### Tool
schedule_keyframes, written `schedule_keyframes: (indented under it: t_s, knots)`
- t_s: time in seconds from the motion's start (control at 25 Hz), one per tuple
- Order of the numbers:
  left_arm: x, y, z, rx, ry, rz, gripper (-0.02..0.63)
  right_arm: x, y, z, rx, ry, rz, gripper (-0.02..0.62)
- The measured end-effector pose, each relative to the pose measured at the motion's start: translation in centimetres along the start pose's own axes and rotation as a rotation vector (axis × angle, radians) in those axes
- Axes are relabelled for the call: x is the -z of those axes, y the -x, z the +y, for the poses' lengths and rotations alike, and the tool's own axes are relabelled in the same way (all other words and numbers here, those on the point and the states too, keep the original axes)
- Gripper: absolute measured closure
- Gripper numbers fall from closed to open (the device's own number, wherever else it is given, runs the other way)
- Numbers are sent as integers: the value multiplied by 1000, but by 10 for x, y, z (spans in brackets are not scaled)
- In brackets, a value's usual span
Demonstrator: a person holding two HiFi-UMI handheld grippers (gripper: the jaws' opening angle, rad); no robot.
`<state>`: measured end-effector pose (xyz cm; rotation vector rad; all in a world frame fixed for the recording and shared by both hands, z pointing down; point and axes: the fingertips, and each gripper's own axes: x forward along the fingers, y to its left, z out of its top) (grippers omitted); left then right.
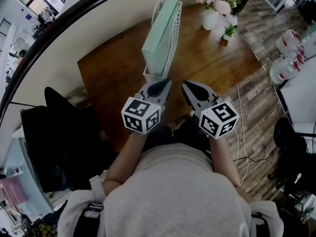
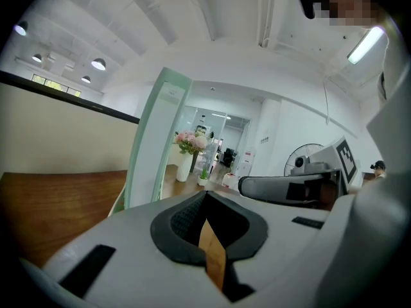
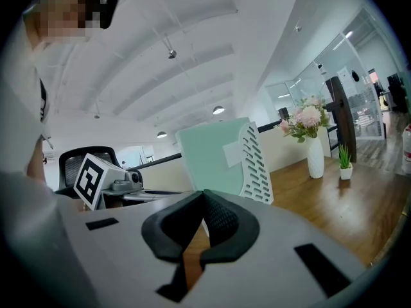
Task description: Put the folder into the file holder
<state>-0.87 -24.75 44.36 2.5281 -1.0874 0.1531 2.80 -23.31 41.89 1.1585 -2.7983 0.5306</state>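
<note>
A mint-green folder (image 1: 159,38) stands upright inside the white slotted file holder (image 1: 173,43) on the wooden table (image 1: 113,78). Both grippers hover side by side at the table's near edge, just short of the holder's front end. My left gripper (image 1: 165,83) is shut with nothing in it; so is my right gripper (image 1: 185,85). In the left gripper view the folder (image 2: 157,140) rises ahead, left of the closed jaws (image 2: 205,194). From the right gripper view the folder (image 3: 212,156) and holder (image 3: 255,165) stand just beyond the closed jaws (image 3: 204,194).
A white vase of pink flowers (image 1: 213,11) and a small potted plant (image 1: 228,32) stand at the table's far right corner. A black office chair (image 1: 54,132) is at my left. Cables (image 1: 242,132) lie on the wood floor at right.
</note>
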Motion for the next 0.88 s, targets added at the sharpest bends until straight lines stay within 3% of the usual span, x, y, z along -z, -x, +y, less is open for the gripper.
schedule_keyframes:
  t_s: [0.88]
  knots:
    - [-4, -9, -1, 23, 23, -6, 594, -5, 0, -14, 36, 11, -9, 586]
